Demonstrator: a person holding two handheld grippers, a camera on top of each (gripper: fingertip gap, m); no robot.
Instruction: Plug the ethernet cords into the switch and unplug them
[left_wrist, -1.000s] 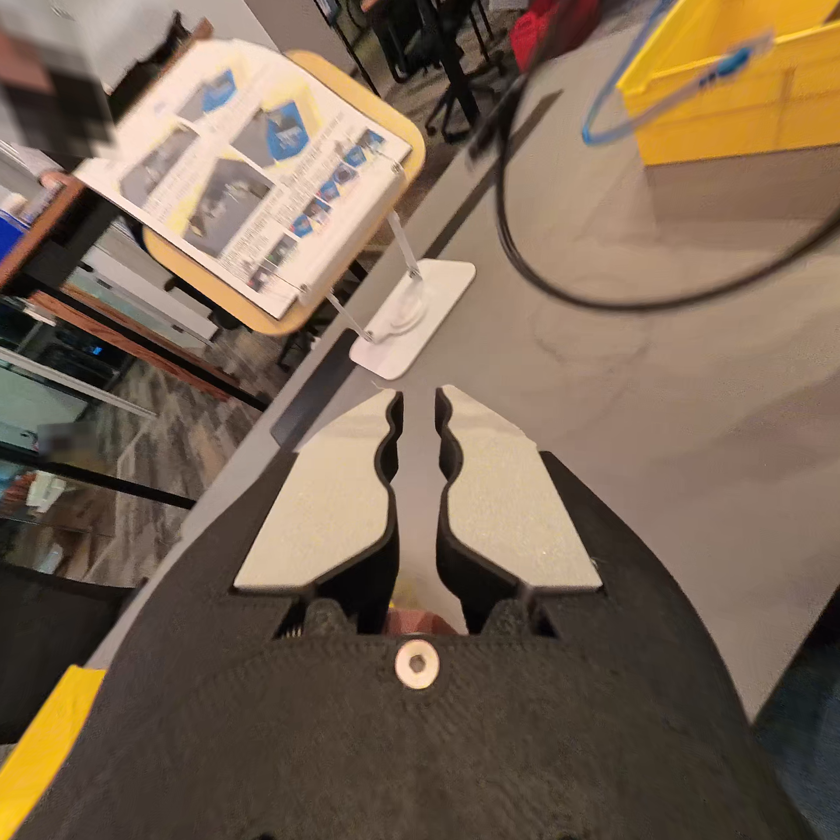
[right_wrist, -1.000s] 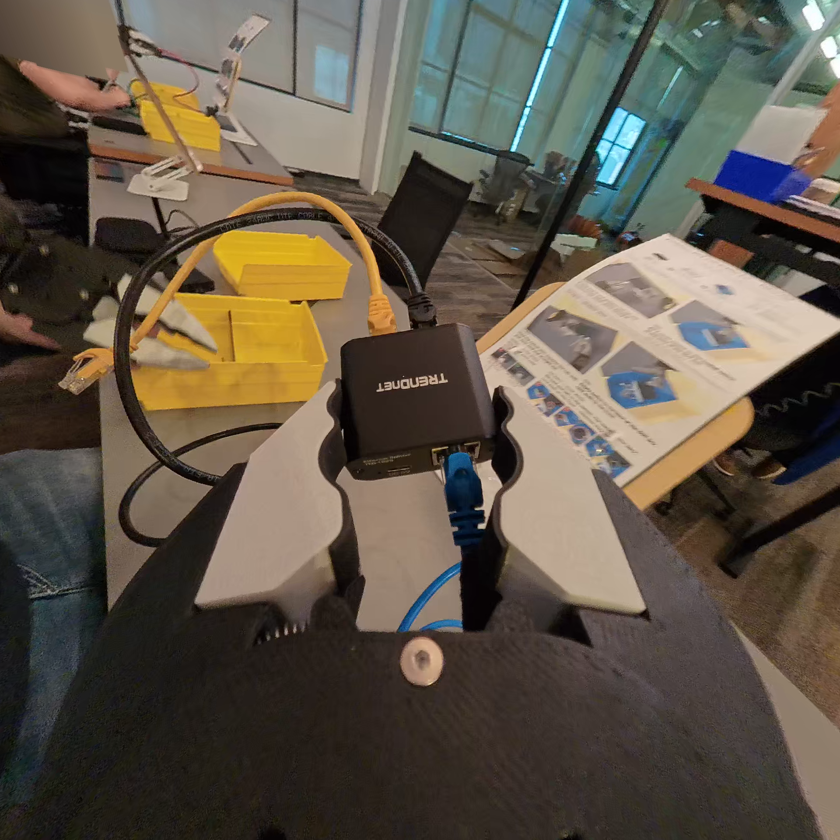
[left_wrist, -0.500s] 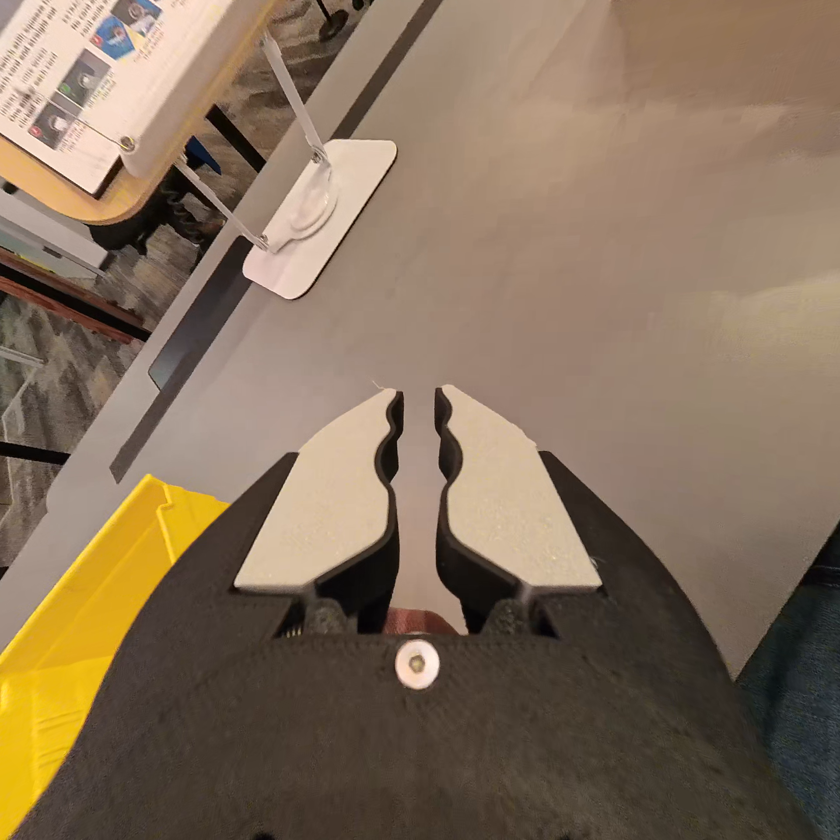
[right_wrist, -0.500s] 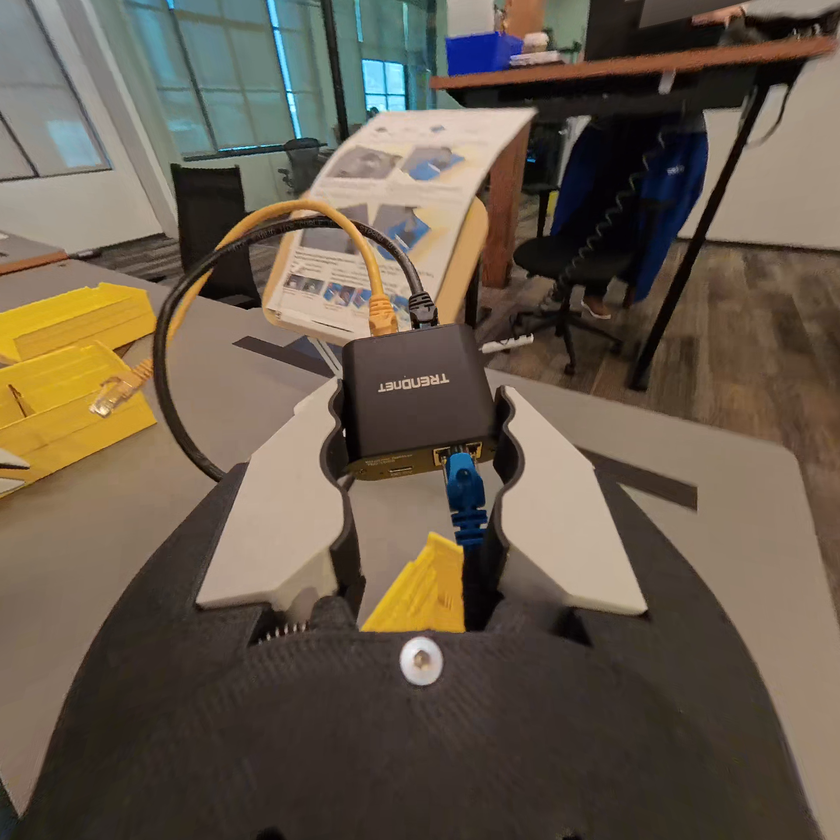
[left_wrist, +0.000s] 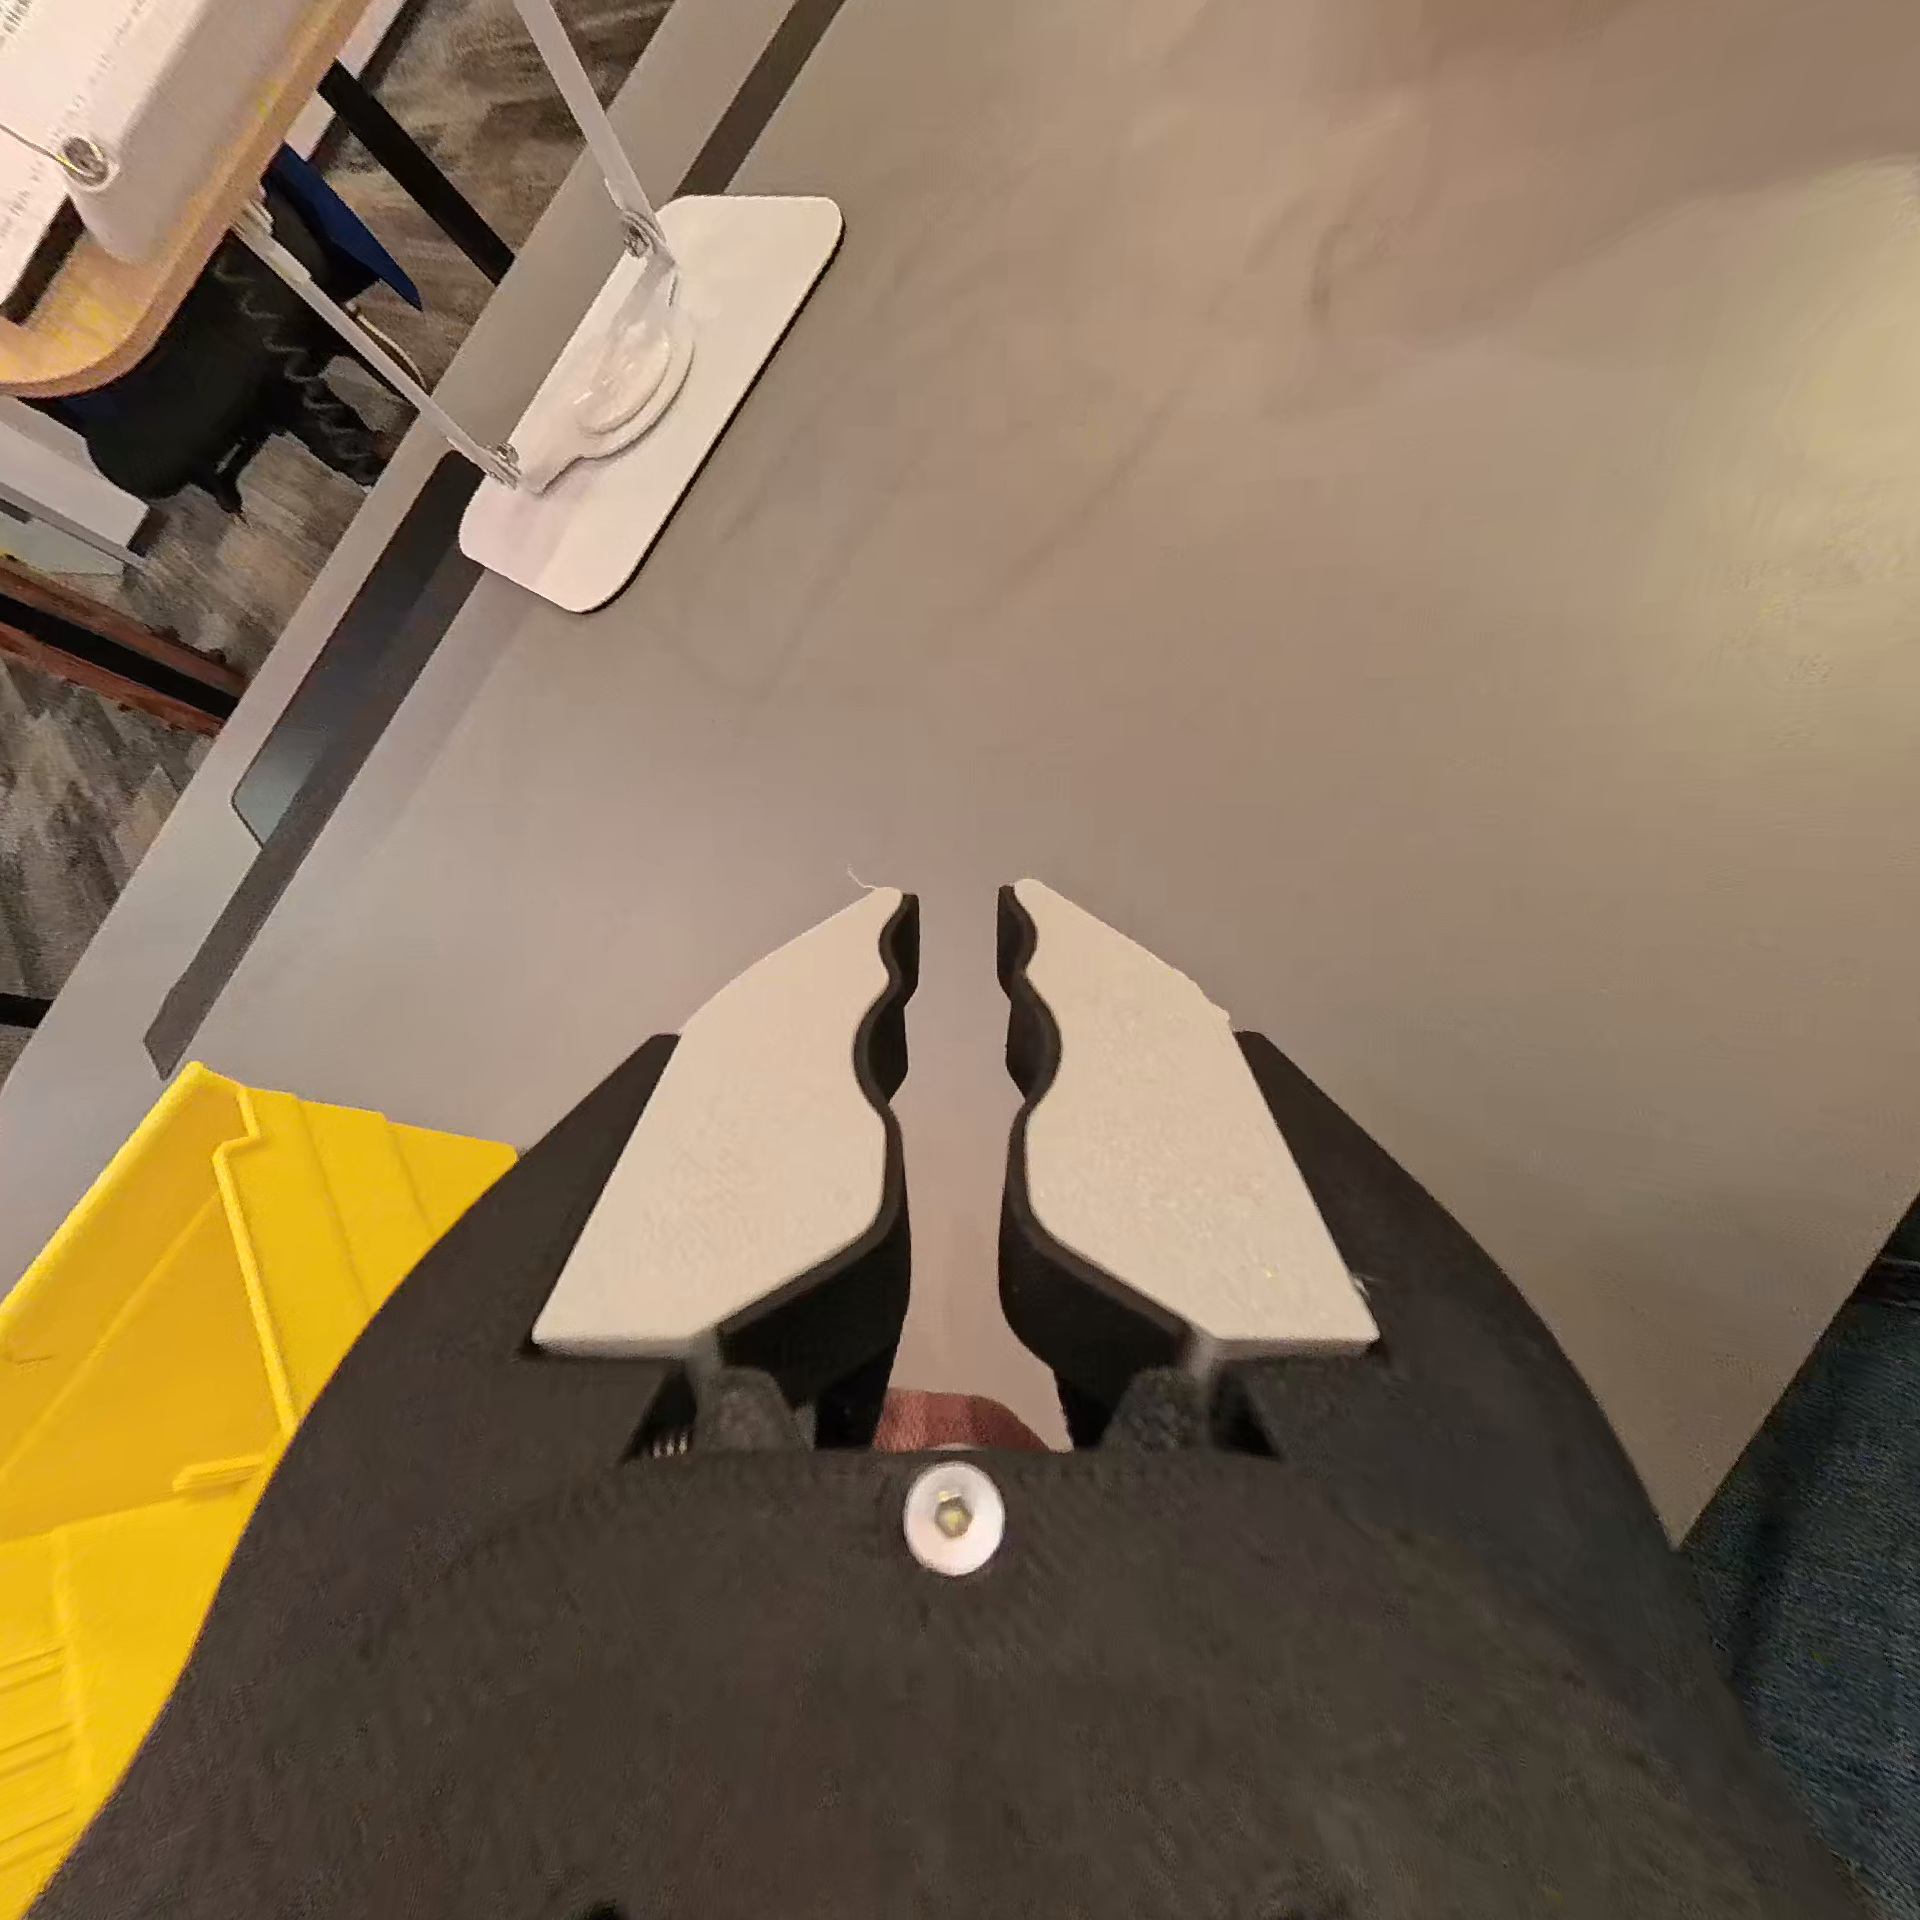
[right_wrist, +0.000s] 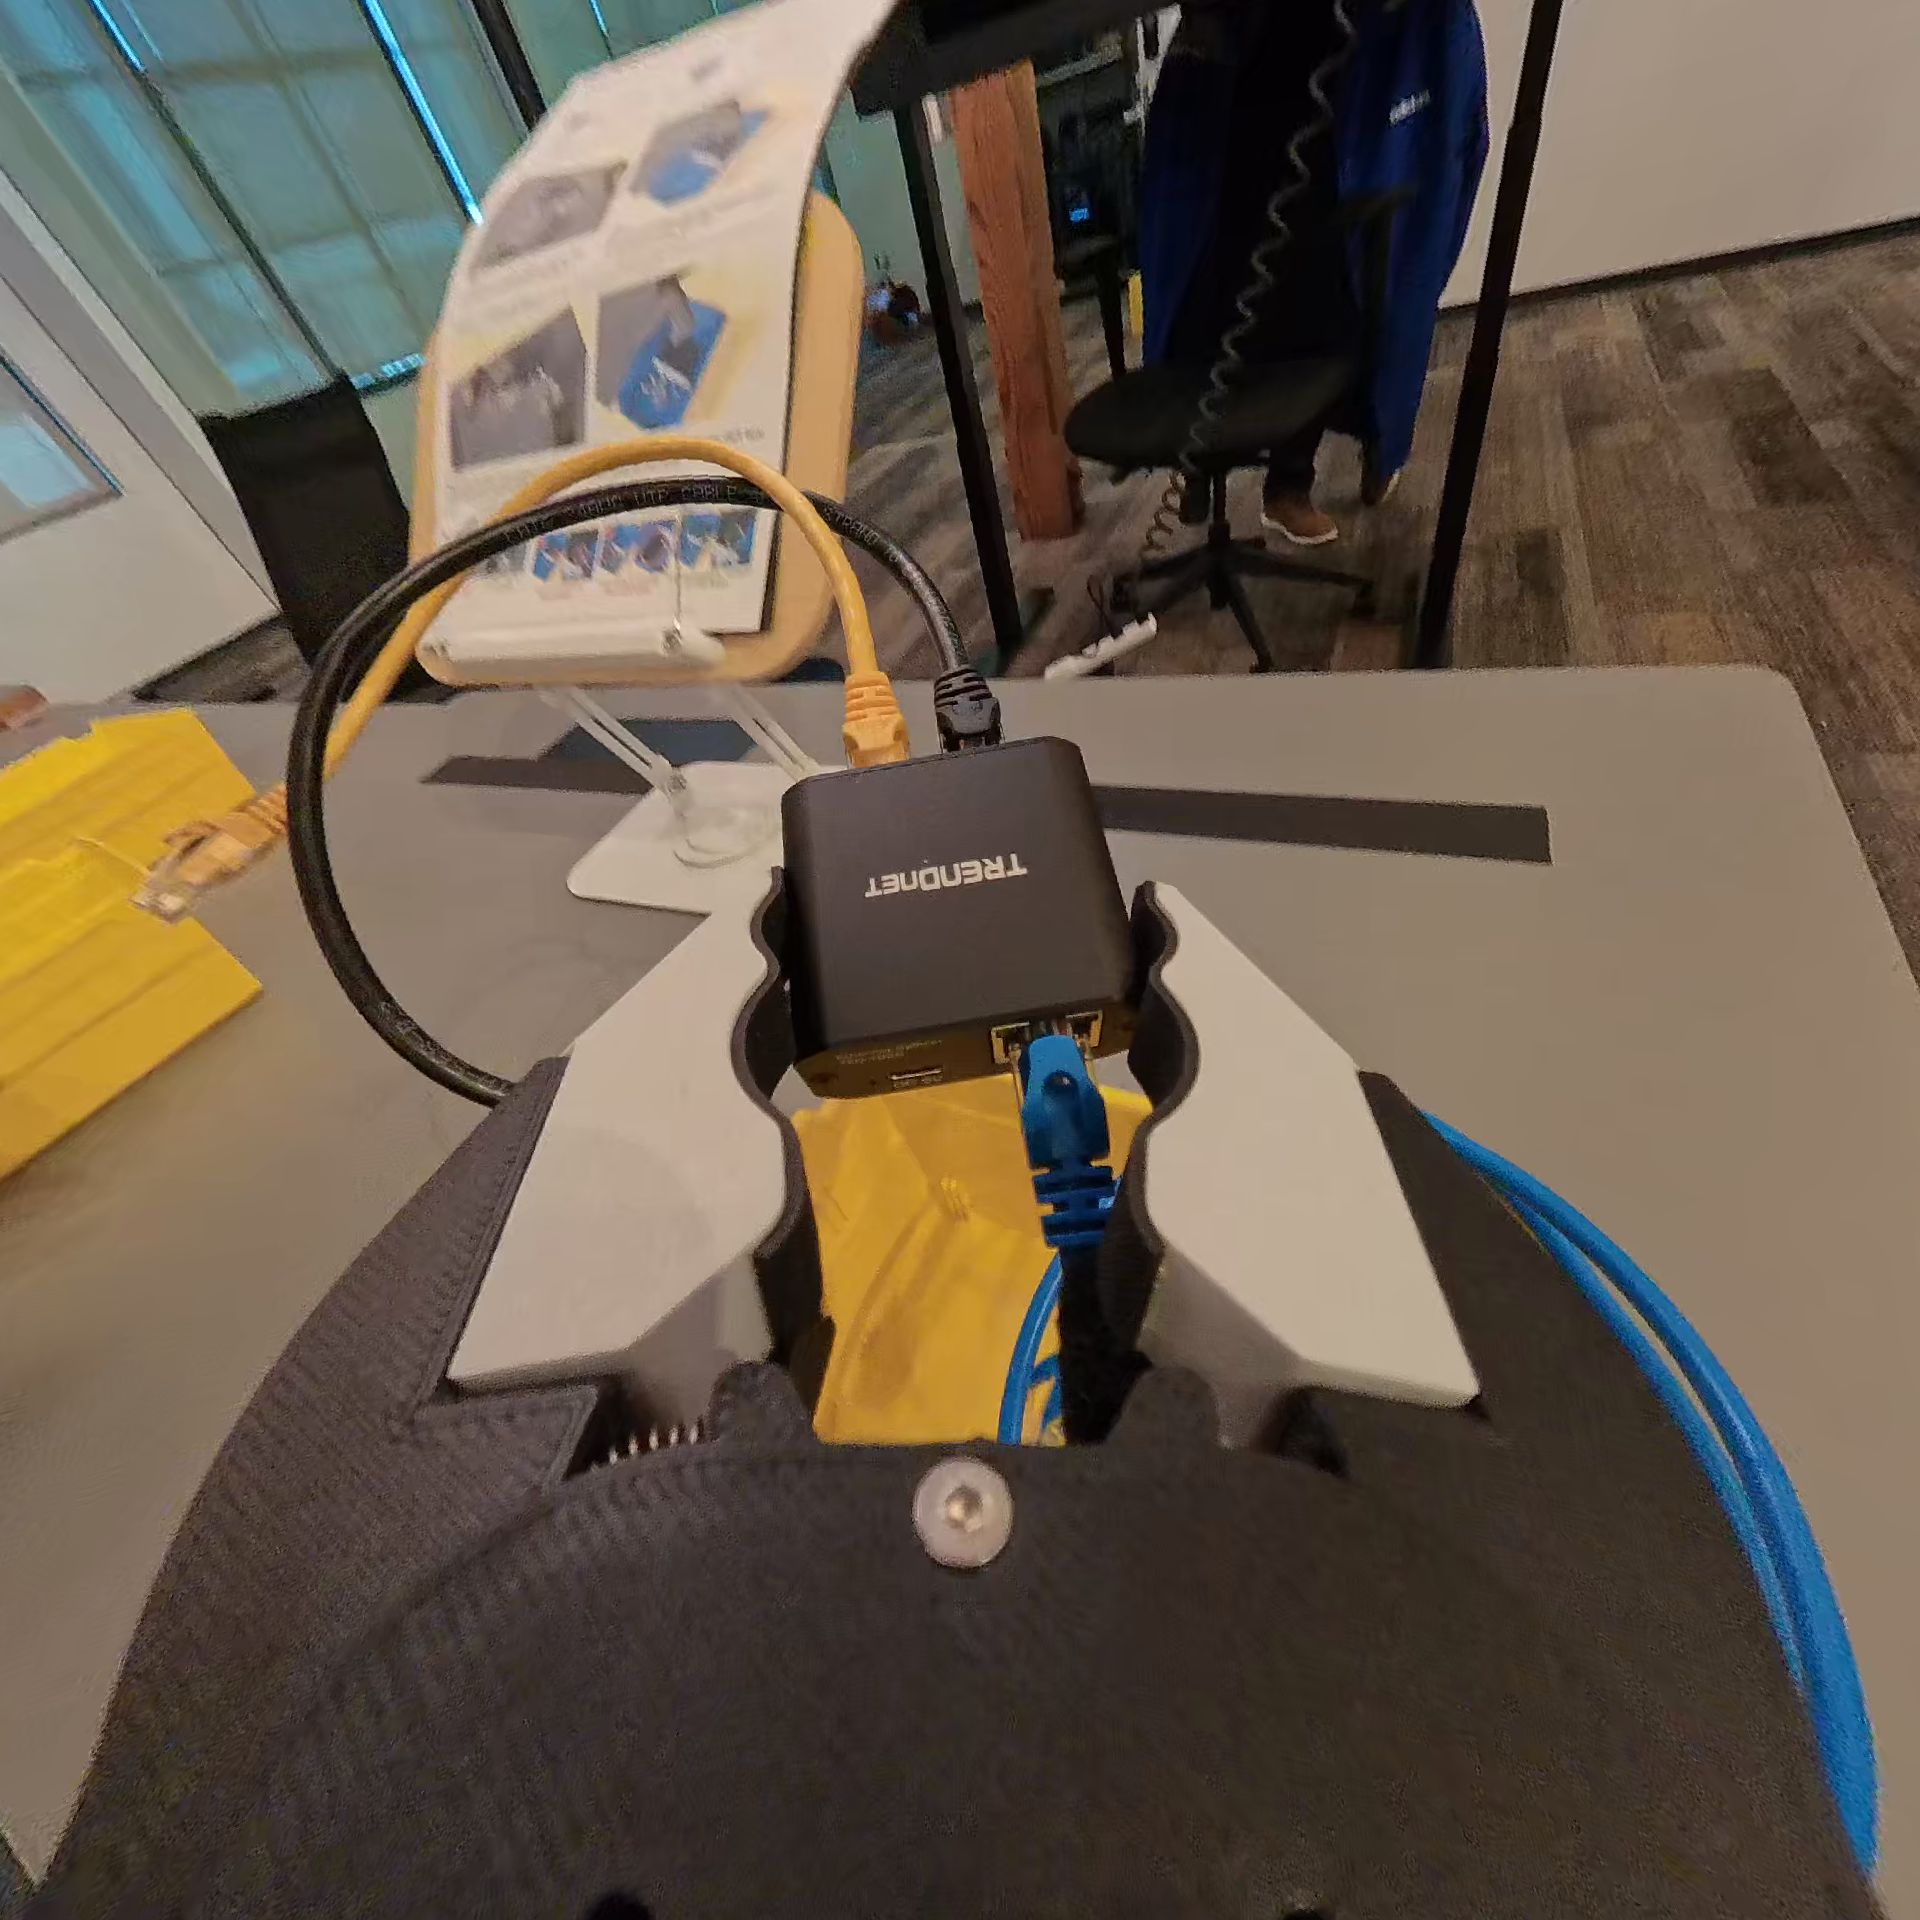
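Since a second ago my left gripper (left_wrist: 958, 902) has swung off the cords and far bin and now looks down on bare grey tabletop (left_wrist: 1299, 582), while my right gripper (right_wrist: 956, 914) has turned with the switch (right_wrist: 951, 904) until the bin (right_wrist: 914, 1247) sits under it. I see the left one empty, its flat grey fingers (left_wrist: 748, 1122) nearly together with only a narrow slit between the wavy black inner edges. At its lower left a glossy yellow plastic bin (left_wrist: 135, 1330) shows one corner; I cannot see inside.

Right gripper pinches the switch by its sides, in the scalloped notches of its fingers. It is a small matte black box with rounded corners, held above the table. A blue cord (right_wrist: 1060, 1122) with a ribbed boot is plugged into the near face and trails down into the yellow bin below; more blue loops (right_wrist: 1704, 1455) curve past the gripper's right side. On the far face a yellow cord (right_wrist: 873, 717) and a black cord (right_wrist: 966, 707) are plugged side by side; both arch up and left. The yellow cord's clear free plug (right_wrist: 197, 862) hangs over another yellow bin (right_wrist: 94, 997) at left.

Behind stands a printed sheet (right_wrist: 623, 343) on a white stand (right_wrist: 665, 842), whose rounded flat base (left_wrist: 655, 395) rests on the table's far edge.
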